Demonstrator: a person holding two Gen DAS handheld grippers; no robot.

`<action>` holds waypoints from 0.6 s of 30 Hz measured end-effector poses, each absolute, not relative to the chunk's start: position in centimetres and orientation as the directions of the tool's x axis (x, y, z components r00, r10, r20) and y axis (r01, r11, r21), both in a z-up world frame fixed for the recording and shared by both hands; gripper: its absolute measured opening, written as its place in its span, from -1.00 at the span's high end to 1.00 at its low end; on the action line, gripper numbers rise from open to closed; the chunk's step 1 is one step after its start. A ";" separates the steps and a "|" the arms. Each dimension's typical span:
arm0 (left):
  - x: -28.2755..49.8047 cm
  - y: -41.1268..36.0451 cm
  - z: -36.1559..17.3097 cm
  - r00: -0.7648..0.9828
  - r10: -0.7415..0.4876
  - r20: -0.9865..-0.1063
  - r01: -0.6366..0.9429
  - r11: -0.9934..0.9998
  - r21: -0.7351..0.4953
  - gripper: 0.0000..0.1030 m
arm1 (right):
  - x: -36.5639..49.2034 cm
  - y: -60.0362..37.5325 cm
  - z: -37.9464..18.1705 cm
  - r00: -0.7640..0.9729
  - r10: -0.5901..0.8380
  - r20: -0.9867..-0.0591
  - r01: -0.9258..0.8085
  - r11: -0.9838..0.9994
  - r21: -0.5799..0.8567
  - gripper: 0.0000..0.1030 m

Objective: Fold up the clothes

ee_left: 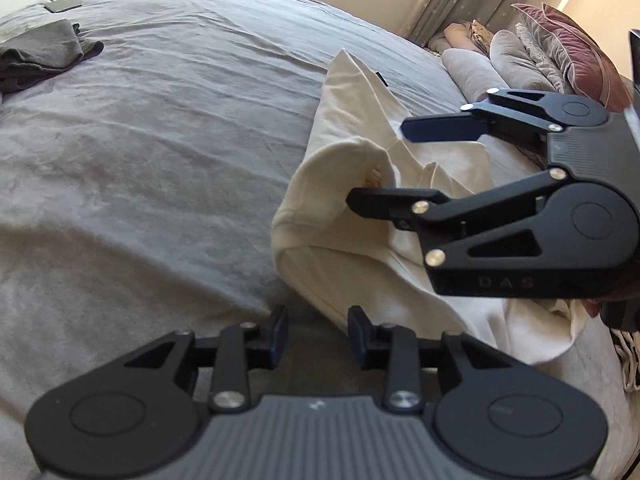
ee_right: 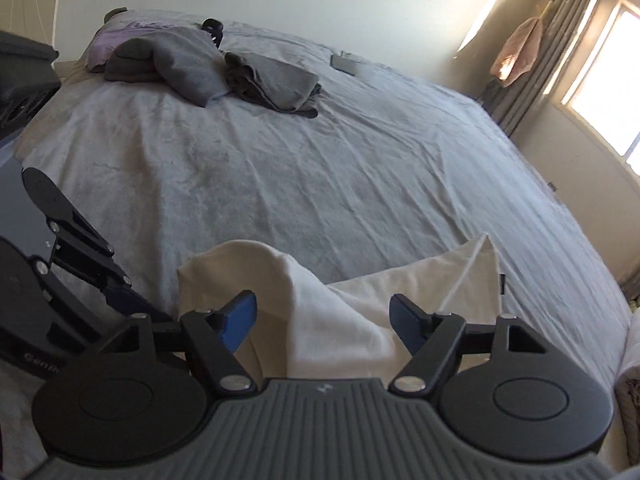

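Observation:
A cream garment lies crumpled on the grey bed sheet, one rolled edge raised. In the left wrist view my left gripper is open just short of the garment's near edge, with only sheet between its fingers. My right gripper comes in from the right and hovers open over the garment's folds. In the right wrist view the right gripper is wide open, with the cream garment bunched under and between its blue pads, not clamped. The left gripper shows at the lower left, partly hidden.
Folded grey clothes and a looser grey pile sit at the bed's far end, with a dark flat item beside them. Pillows are heaped at the head. Curtains and a window stand to the right.

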State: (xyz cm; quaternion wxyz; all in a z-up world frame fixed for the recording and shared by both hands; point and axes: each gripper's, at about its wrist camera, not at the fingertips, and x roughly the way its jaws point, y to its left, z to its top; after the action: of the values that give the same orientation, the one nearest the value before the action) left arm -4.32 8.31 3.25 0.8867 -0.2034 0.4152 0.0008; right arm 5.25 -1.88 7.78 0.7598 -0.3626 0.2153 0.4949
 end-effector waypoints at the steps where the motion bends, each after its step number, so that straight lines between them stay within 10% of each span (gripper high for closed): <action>1: -4.4 8.4 3.2 0.656 -0.168 -0.736 -0.171 0.916 -0.362 0.34 | 5.4 -1.5 7.5 0.413 0.586 -0.697 -0.910 0.239 -0.339 -0.07; 4: -4.4 8.4 3.2 0.658 -0.171 -0.734 -0.171 0.915 -0.366 0.30 | 6.0 -0.8 6.9 0.420 0.555 -0.718 -0.907 0.232 -0.351 0.93; 11: -4.6 7.0 3.9 0.678 -0.198 -0.708 -0.089 0.934 -0.347 -0.51 | 4.4 -6.0 10.8 0.651 0.578 -0.493 -0.759 0.503 -0.413 0.94; 18: -5.9 2.9 5.4 0.751 -0.244 -0.614 0.119 0.964 -0.237 -0.78 | 2.0 -15.6 15.8 0.852 0.441 -0.281 -0.519 0.778 -0.354 0.95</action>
State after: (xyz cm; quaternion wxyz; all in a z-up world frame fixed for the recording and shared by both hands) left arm -5.93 2.88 5.40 0.9311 -0.0920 0.3393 -0.0974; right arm 2.00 -15.55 15.78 0.9384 -0.2135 0.0916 0.2559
